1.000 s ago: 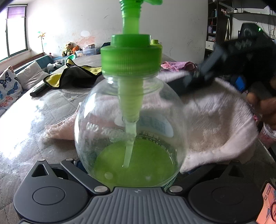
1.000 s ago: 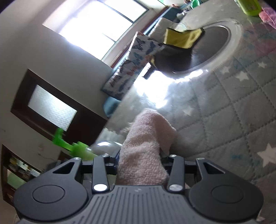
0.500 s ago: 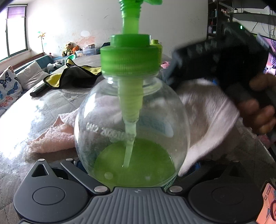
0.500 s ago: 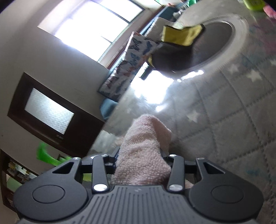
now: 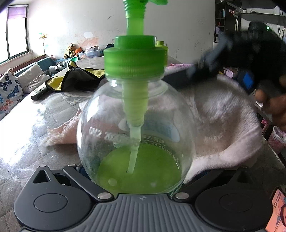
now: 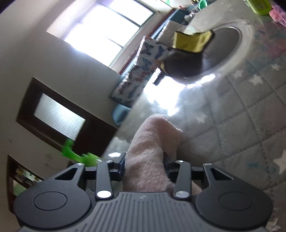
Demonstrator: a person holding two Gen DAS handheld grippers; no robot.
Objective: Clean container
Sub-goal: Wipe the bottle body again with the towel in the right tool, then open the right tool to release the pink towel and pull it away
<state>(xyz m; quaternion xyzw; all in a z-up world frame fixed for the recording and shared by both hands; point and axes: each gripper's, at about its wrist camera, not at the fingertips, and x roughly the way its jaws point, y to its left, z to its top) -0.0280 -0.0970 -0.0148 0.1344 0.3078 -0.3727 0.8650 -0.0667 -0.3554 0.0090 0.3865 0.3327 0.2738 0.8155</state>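
Observation:
A clear round pump bottle (image 5: 135,128) with a green cap and a pool of green liquid fills the left wrist view, upright. My left gripper (image 5: 135,171) is shut on its lower body; the bottle hides the fingertips. A pink towel (image 5: 223,116) wraps behind and to the right of the bottle. My right gripper (image 5: 205,71), blurred, comes in from the upper right with a hand behind it. In the right wrist view that gripper (image 6: 144,158) is shut on a roll of the pink towel (image 6: 150,142). The bottle's green pump (image 6: 78,156) shows low on the left.
The table (image 6: 250,116) has a quilted star-pattern cover. At its far side a yellow and black cloth (image 5: 75,78) lies on a dark round disc (image 6: 223,48). A green container (image 6: 257,7), another pink cloth (image 5: 178,66) and a pink cup (image 5: 277,139) stand nearby.
The right gripper with the towel swung in close against the bottle's right side, then drew back up to the right. The bottle and left gripper stayed still.

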